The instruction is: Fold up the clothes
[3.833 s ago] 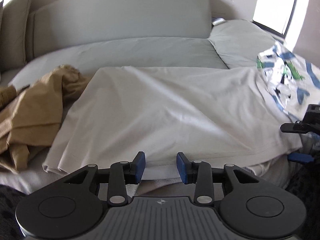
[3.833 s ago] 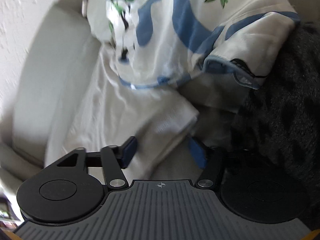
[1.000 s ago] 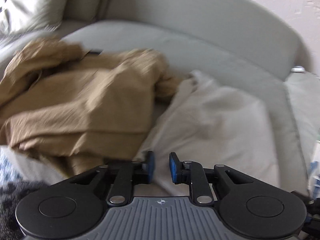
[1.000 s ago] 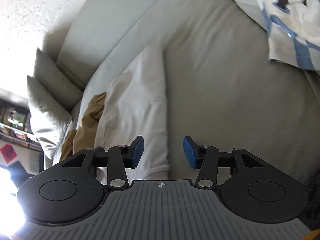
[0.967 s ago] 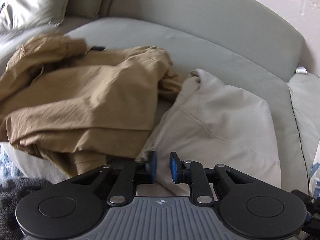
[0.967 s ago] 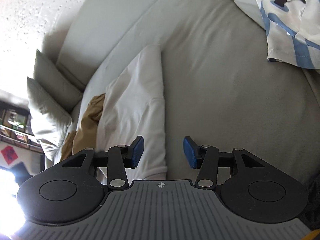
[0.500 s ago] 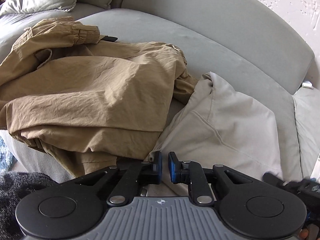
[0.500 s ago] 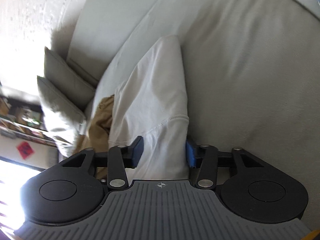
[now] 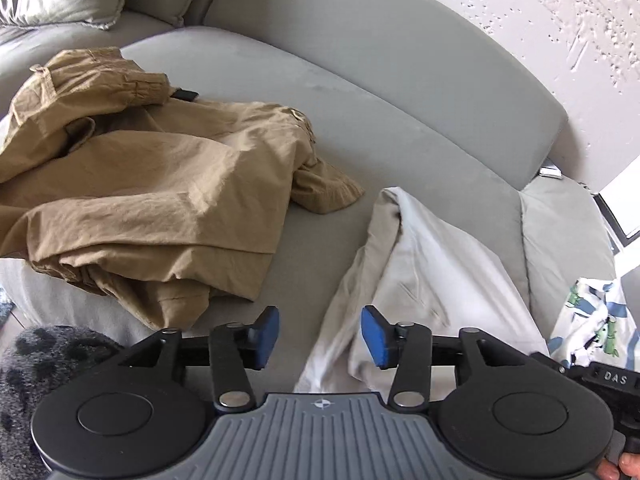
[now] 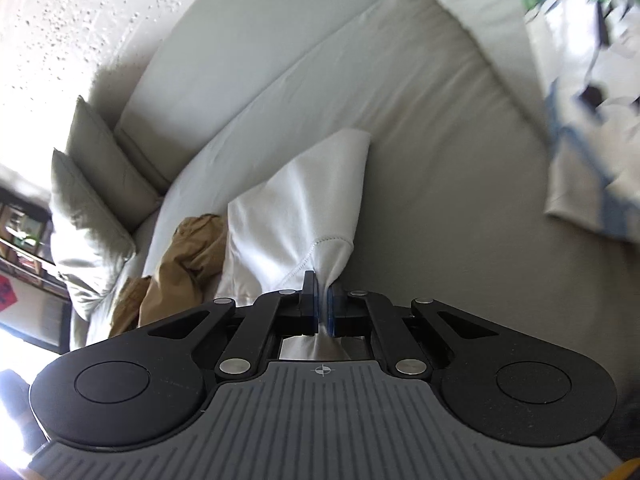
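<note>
A pale white garment (image 9: 432,272) lies folded into a long narrow shape on the grey sofa seat (image 9: 320,104). My left gripper (image 9: 318,334) is open and empty, just over the garment's near left edge. My right gripper (image 10: 322,308) is shut on the garment's near corner, and the cloth (image 10: 304,204) is pulled up into a bunch at the pads. Part of the right gripper shows at the lower right of the left wrist view (image 9: 600,380).
Crumpled tan trousers (image 9: 152,184) lie left of the white garment. A white cloth with blue and green print (image 9: 592,328) lies to the right; it also shows in the right wrist view (image 10: 592,80). Grey cushions (image 10: 92,196) stand at the sofa's far end. A dark fuzzy rug (image 9: 44,352) is below.
My left gripper has opened, let go of the white garment and drawn back slightly. My right gripper has closed on the garment's near corner.
</note>
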A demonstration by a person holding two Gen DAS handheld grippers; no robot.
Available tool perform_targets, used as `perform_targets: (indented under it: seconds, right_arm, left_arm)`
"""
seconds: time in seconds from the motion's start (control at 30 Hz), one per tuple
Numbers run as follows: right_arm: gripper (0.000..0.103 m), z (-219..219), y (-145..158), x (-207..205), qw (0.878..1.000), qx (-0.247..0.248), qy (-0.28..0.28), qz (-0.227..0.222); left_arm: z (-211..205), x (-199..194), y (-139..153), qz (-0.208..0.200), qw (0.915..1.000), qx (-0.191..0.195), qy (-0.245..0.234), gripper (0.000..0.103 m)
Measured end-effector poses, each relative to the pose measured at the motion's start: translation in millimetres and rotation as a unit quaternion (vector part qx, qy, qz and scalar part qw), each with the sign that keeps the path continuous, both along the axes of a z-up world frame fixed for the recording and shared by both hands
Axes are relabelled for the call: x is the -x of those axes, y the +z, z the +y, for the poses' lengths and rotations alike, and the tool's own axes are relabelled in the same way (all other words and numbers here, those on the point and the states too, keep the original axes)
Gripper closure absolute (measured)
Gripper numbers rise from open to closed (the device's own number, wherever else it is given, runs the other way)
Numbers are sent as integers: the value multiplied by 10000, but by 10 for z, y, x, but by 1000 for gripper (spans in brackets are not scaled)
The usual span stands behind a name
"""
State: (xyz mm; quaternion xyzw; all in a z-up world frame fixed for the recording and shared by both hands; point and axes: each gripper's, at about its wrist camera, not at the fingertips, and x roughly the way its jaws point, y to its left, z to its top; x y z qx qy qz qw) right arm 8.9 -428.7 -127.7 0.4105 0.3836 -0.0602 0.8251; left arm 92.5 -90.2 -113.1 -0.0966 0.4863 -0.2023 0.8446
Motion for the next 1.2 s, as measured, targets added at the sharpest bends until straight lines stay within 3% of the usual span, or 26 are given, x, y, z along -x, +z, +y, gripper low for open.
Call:
perform_targets:
  seconds: [0.13, 0.17, 0.2, 0.27, 0.3, 0.33, 0.4, 0.53, 0.63, 0.83, 0.9, 1.13, 1.2]
  right_arm:
    - [99, -108, 37, 143, 9997, 103, 141, 163]
    - [87, -131, 28, 171, 9996, 84, 203, 187]
    - [83, -172, 1, 201, 9996, -22, 215, 165]
    - [58, -239, -40, 276, 9995, -237, 170, 72]
    - [54, -260, -54, 326, 9994, -319, 159, -30]
    - [53, -281, -68, 375, 9990, -400, 148, -132]
    - [53, -329, -114, 469, 9981, -532, 118, -283]
    - [51, -397, -240, 626, 9970, -583, -51, -506]
    - [51, -400, -291, 677, 9961, -539, -85, -697]
    - [51, -416, -383, 672, 9926, -780, -95, -929]
    - [51, -405, -374, 684, 9924, -726, -52, -990]
    - [51, -411, -376, 715, 9936, -573, -40, -972]
    - [51, -413, -388, 706, 9936, -582, -34, -967]
  left_arm:
    - [-226, -29, -102, 38, 9984, -93, -551, 40]
    - [-270, -38, -116, 27, 9984, -150, -553, 40]
    - [-291, -43, -114, -4, 9985, -177, -514, 40]
    - [-327, -38, -102, -60, 9986, -187, -500, 40]
    - [-348, -26, -105, -55, 9980, -242, -588, 42]
    - [-369, -15, -111, -45, 9971, -320, -688, 44]
    - [-393, 33, -93, -89, 9964, -608, -583, 70]
    - [-321, 184, 34, -174, 9976, -553, -383, 70]
    - [-329, 207, 57, 27, 9983, -451, -369, 68]
    - [-477, 73, -152, 362, 9976, -542, -245, 72]
    - [-462, 85, -182, 325, 9983, -449, -190, 103]
    - [-292, 255, -110, -38, 9991, -354, 243, 102]
    - [-326, 265, -169, 88, 9985, -534, 127, 92]
